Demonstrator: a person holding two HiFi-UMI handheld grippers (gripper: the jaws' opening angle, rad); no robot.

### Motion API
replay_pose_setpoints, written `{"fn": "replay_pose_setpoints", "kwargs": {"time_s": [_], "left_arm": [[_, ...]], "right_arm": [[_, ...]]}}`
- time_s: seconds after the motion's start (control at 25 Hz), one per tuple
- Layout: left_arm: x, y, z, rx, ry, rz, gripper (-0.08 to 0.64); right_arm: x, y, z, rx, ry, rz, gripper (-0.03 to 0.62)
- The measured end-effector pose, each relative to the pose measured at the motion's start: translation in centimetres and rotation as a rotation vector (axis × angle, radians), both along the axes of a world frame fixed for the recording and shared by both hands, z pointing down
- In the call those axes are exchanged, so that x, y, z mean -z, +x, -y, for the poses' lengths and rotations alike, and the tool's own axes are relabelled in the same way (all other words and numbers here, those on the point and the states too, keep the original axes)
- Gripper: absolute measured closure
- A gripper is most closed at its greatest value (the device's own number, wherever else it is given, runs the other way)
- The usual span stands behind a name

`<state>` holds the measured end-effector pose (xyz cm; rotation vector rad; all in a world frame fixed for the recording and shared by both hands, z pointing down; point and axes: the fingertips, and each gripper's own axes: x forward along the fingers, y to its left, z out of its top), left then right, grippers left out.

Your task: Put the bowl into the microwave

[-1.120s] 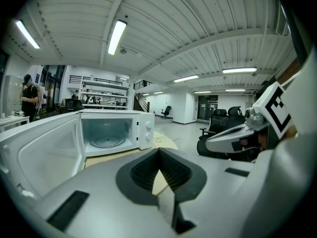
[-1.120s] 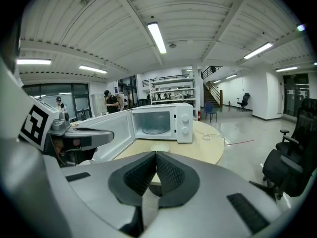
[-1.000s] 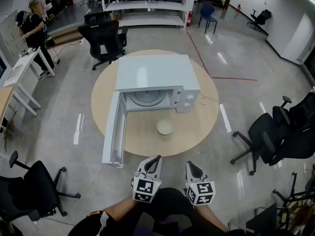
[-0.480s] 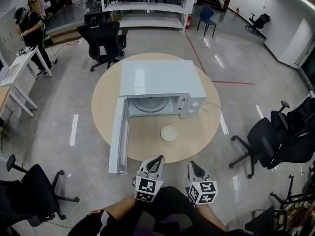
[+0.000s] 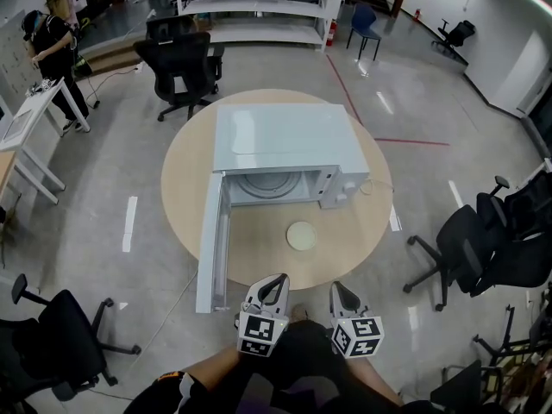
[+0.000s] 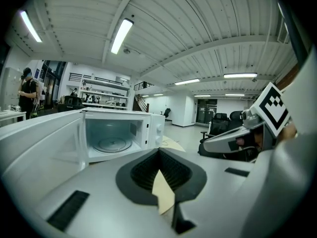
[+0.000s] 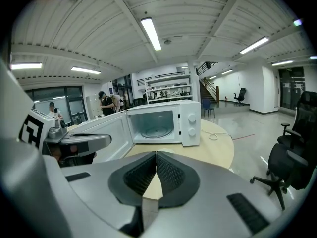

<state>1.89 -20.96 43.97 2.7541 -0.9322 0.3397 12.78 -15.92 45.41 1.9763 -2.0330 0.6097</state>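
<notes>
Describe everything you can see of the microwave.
The microwave is a white box, apparently painted metal, standing upright near the middle of a round wooden table. Its door hangs wide open on the left hinge, reaching past the table's edge. Inside lies an empty glass turntable. Two round knobs sit on the right front panel. Nothing but the table touches it; the bowl lies apart in front.
</notes>
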Motion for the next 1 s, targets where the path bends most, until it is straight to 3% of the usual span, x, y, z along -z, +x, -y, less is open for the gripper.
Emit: {"fn": "replay_pose_setpoints", "kwargs": {"time_s": [0.48,1.0], "left_arm": [[-0.5,1.0,4.5,0.11,0.011,0.018,0.512],[-1.9,2.0,9.1,0.22,-0.041,0.029,0.512]], "right_arm": [[-1.9,2.6,5.2,0.079,-0.016,0.029,0.577],[-3.7,4.6,11.3,0.173,-0.073,0.055,0.577]]}}
